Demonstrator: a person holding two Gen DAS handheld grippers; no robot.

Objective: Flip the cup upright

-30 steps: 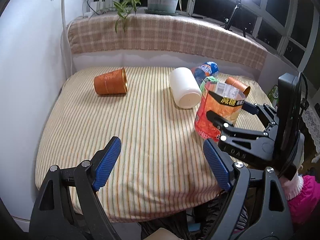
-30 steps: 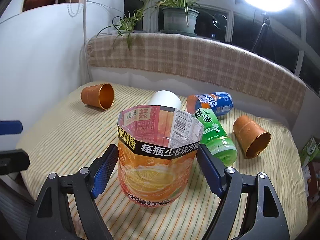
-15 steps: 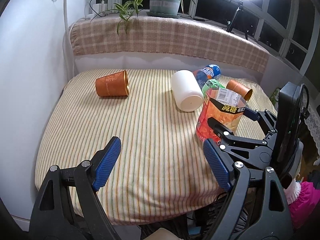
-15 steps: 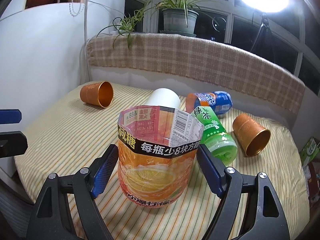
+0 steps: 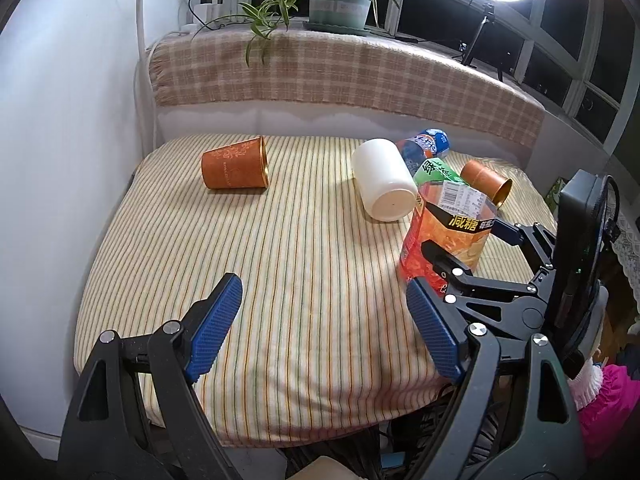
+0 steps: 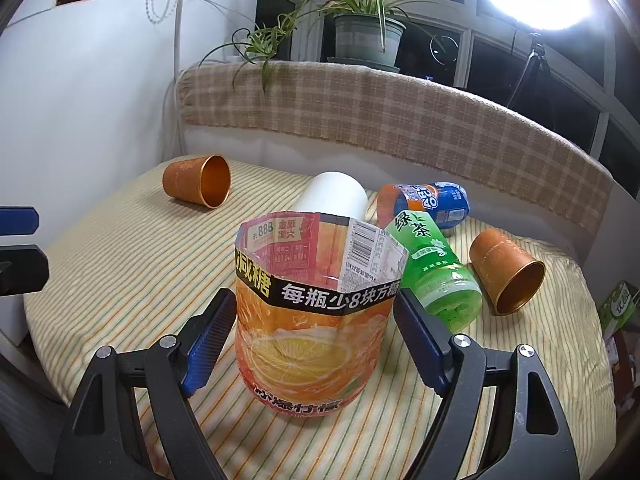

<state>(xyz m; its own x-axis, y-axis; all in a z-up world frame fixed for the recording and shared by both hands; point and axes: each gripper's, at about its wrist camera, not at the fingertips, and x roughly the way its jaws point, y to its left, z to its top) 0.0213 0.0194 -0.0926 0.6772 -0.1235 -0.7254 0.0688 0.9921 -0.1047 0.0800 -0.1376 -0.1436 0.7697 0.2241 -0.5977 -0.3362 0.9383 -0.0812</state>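
Observation:
An orange cut-bottle cup point(image 6: 316, 320) with a lemon label stands upright on the striped cloth, between the blue pads of my right gripper point(image 6: 316, 332). The pads touch or nearly touch its sides; I cannot tell if they press it. The same cup point(image 5: 448, 236) shows in the left wrist view with my right gripper point(image 5: 468, 246) around it. My left gripper point(image 5: 324, 328) is open and empty above the near part of the table.
Lying on their sides are an orange paper cup point(image 5: 236, 164) at the back left, a white cup point(image 5: 384, 180), a blue bottle cup point(image 6: 428, 204), a green bottle cup point(image 6: 436, 272) and another orange paper cup point(image 6: 508, 272). A plaid-covered ledge point(image 5: 340, 72) backs the table.
The left gripper has drawn back and up a little. The right gripper and the orange cup between its pads have stayed the same.

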